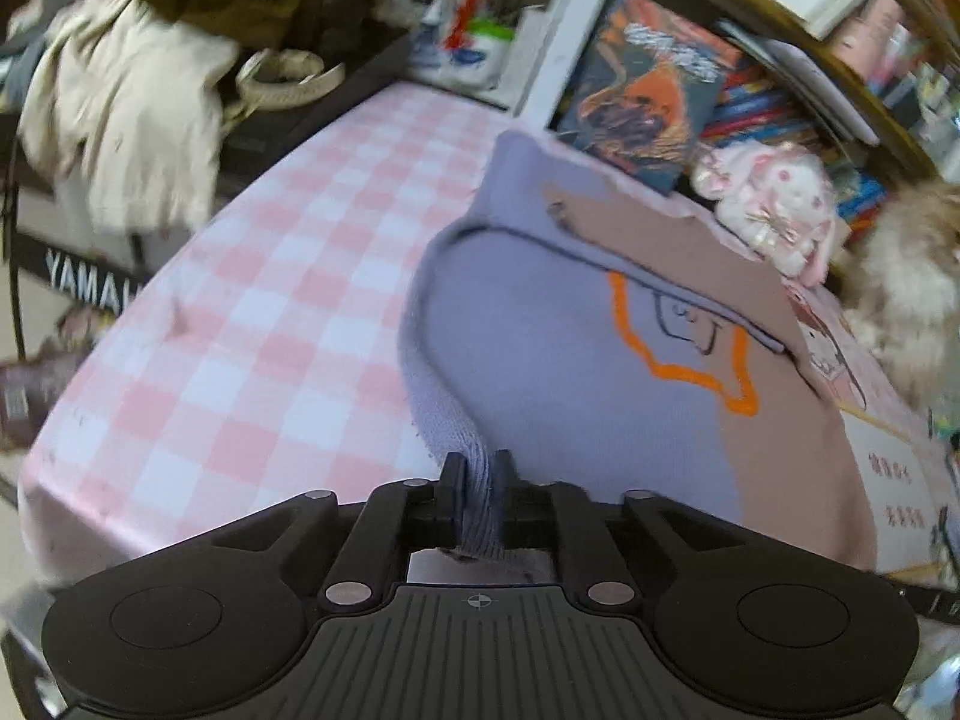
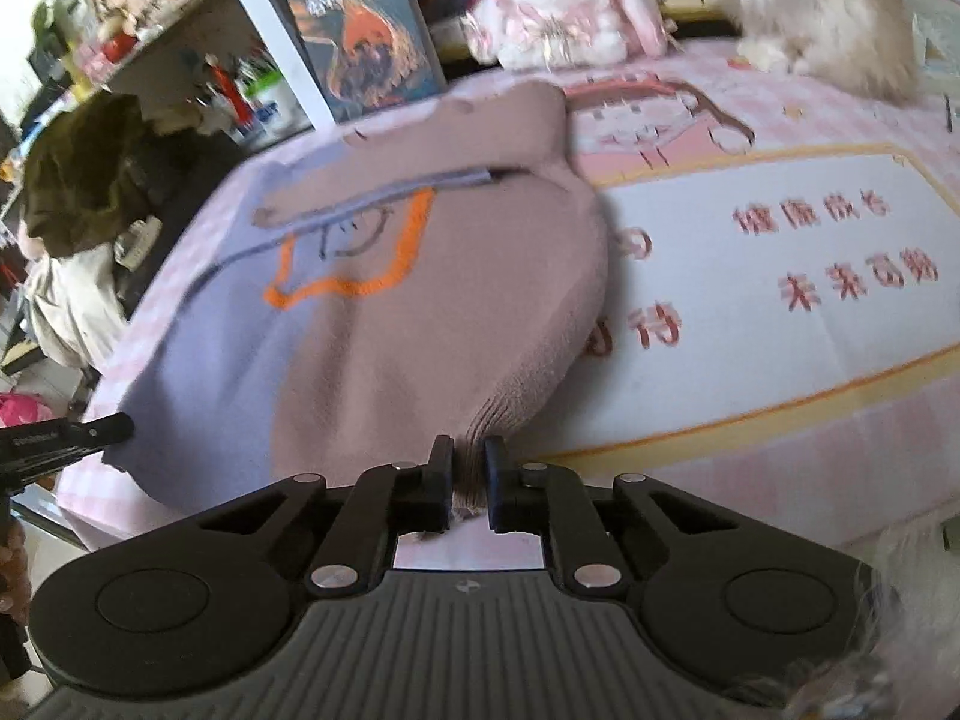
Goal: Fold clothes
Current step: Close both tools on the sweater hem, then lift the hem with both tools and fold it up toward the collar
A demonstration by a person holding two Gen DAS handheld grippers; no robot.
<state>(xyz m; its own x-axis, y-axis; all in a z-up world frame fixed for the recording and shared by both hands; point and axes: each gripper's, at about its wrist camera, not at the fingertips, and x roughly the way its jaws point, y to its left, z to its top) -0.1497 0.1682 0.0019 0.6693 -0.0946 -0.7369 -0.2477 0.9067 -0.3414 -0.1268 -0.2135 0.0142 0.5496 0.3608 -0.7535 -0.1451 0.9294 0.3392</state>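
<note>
Your pink-and-white checked bed cover [image 1: 252, 312] lay under everything. On it, spread toward the bookshelf end, was the lavender and dusty-pink knit sweater with an orange outline drawing [image 1: 576, 372]. Your left gripper [image 1: 478, 480] had its jaws pinched on the sweater's lavender ribbed hem; your right gripper [image 2: 468, 468] pinched the pink ribbed hem.

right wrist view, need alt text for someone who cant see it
The right claw pinches the ribbed hem of a purple and mauve sweater lying on a pink printed bedspread. Behind sit a pink bunny plush and a book.
</note>
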